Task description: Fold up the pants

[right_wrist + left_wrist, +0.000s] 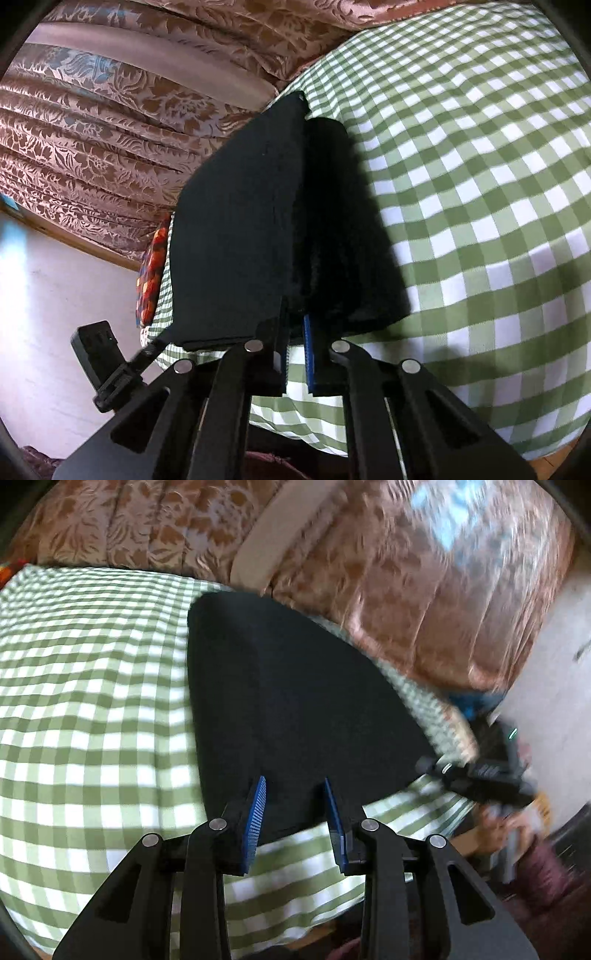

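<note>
- Left gripper [294,814] nearest the lens, blue pads parted, hovering over near edge of black pants [288,686]; nothing held, probably lining up a pinch.
- Pants flat on green-checked cloth [92,701], curtain [406,590] behind.
- Right gripper [295,332] clamped on pants' edge, upper layer lifted, seemingly for a fold.
- No containers visible.

Both wrist cameras look down, close, along their fingers — from opposite sides — sharing the black pants [295,686] [236,221] on the checked cloth [92,701] [480,184].
</note>
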The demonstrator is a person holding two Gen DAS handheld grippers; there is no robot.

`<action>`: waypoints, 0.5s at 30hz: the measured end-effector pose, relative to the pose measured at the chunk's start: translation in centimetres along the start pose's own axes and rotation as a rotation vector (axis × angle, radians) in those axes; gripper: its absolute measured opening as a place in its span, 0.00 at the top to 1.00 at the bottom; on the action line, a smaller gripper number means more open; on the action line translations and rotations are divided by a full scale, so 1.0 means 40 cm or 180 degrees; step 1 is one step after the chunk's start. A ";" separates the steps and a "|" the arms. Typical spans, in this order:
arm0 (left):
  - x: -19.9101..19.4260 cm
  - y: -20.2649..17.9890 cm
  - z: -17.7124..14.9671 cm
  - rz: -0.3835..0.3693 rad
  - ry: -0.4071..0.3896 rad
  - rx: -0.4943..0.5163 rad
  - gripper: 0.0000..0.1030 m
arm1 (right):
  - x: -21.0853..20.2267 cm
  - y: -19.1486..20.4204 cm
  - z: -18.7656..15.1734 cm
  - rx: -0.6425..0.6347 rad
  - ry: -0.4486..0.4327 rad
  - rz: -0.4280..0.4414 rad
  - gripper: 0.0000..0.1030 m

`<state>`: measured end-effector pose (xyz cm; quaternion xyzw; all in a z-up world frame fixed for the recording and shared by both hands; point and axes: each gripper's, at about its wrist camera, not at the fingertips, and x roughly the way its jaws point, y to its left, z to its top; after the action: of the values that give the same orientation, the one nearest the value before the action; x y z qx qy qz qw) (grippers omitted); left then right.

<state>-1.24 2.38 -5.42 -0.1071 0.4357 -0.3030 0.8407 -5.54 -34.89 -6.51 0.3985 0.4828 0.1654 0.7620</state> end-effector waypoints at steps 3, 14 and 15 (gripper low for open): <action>-0.006 -0.004 -0.006 -0.0002 -0.0021 -0.0016 0.71 | -0.002 0.007 0.000 -0.0054 0.0031 -0.0032 0.96; -0.029 -0.095 0.081 0.0705 -0.0382 0.0422 0.55 | -0.117 0.178 0.074 -0.0783 -0.0468 -0.0620 0.51; -0.018 -0.104 0.086 0.0755 -0.0357 0.0473 0.55 | -0.114 0.188 0.081 -0.0818 -0.0482 -0.0585 0.50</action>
<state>-0.54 -0.78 -1.06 -0.0091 0.3740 -0.2265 0.8993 -3.92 -34.50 2.72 0.2633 0.4333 0.1249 0.8528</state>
